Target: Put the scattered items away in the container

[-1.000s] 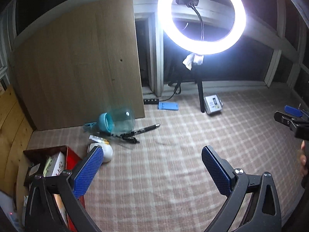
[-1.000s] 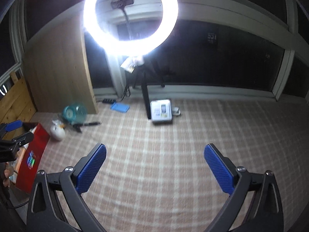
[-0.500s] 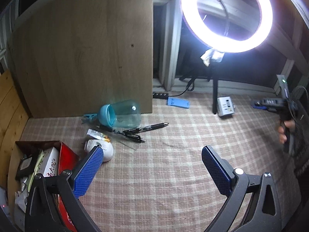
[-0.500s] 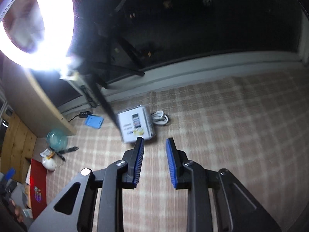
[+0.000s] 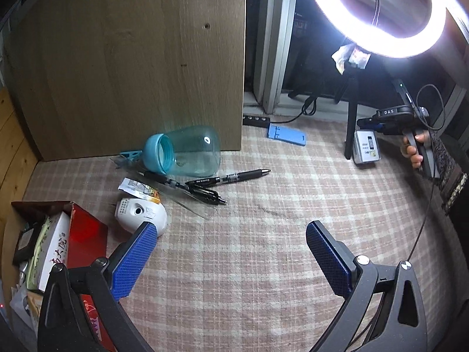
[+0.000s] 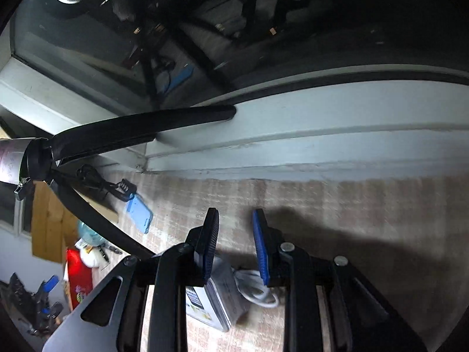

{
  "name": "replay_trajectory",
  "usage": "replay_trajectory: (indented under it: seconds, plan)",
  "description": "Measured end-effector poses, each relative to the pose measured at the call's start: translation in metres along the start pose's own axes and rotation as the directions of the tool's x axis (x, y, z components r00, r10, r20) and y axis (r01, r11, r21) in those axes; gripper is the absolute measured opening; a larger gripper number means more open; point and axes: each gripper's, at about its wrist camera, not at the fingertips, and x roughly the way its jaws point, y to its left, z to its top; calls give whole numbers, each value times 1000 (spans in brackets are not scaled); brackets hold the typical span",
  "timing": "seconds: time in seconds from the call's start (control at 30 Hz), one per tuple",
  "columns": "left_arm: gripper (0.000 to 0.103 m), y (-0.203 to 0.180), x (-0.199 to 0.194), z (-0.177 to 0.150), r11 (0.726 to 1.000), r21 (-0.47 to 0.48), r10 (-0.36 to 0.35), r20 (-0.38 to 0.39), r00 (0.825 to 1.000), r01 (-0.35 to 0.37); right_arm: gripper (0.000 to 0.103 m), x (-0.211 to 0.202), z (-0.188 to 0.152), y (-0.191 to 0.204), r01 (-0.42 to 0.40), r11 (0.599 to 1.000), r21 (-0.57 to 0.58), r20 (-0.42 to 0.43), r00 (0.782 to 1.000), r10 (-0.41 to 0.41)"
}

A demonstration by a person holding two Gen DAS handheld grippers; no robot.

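Observation:
In the left wrist view a teal bottle (image 5: 187, 152) lies on its side on the checked cloth, with two black pens (image 5: 225, 177), a clear ruler, a small packet (image 5: 137, 189) and a white egg-shaped item (image 5: 140, 214) beside it. The red box (image 5: 85, 234) at the left holds several items. My left gripper (image 5: 231, 258) is open and empty, just right of the box. My right gripper (image 6: 234, 240) has its jaws narrowed to a small gap, empty, above a white boxed item (image 6: 217, 302) and a coiled white cable (image 6: 258, 290).
A ring light (image 5: 375, 14) stands on a black tripod (image 6: 96, 220) at the back. A blue phone stand (image 5: 285, 135) and a power strip (image 5: 256, 120) lie by the window sill. A wooden board (image 5: 132, 58) leans behind the bottle.
My right gripper has narrowed from wide open to a small gap and moved forward and down over the white boxed item. My left gripper has moved closer to the bottle and pens.

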Motion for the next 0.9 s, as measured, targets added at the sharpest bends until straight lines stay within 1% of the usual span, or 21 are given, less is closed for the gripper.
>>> replay_trajectory:
  seconds: [0.1,0.23,0.3,0.33,0.37,0.43,0.5,0.57,0.6,0.63,0.7,0.77,0.9]
  plan:
    - [102,1,1,0,1000,-9,-6,-3,1000,6,24,3,-7,2,4,1000,-27,-57,998,-5]
    - [102,3,-4,0,1000,-14,-15,8,1000,15,24,-14,-29,6,-43,999,-29,-73,997,41]
    - [102,1,-8,-1,1000,-12,-22,11,1000,22,26,-24,-45,11,-103,994,-20,-80,992,101]
    - [102,0,-9,-2,1000,-9,-26,13,1000,26,26,-29,-56,15,-166,986,-10,-100,981,164]
    - [102,-1,-10,-2,1000,-4,-27,15,1000,27,26,-32,-69,25,-200,979,-29,-149,970,193]
    - [102,-3,-13,-3,1000,7,-28,20,999,28,26,-44,-97,54,-172,973,-155,-205,969,138]
    - [102,-4,-14,-3,1000,14,-25,26,999,24,26,-56,-108,66,-156,968,-199,-189,975,118]
    - [102,-5,-14,-3,1000,13,-27,24,999,26,26,-65,-97,60,-58,980,-189,-89,995,42]
    - [102,-5,-14,-3,1000,12,-27,24,999,26,26,-69,-92,57,-7,984,-179,-37,999,0]
    - [102,-5,-15,-3,1000,13,-25,23,999,25,26,-67,-83,50,34,987,-156,-3,999,-35]
    - [102,-4,-16,-3,1000,17,-18,25,1000,17,26,-54,-66,39,138,981,-139,35,990,-134]
    - [102,-2,-17,-3,1000,20,-2,29,1000,1,26,-39,-53,29,200,971,-127,43,980,-196]
    - [102,9,-15,-3,1000,-14,9,22,1000,-8,26,-10,-39,25,237,965,-112,20,972,-236]
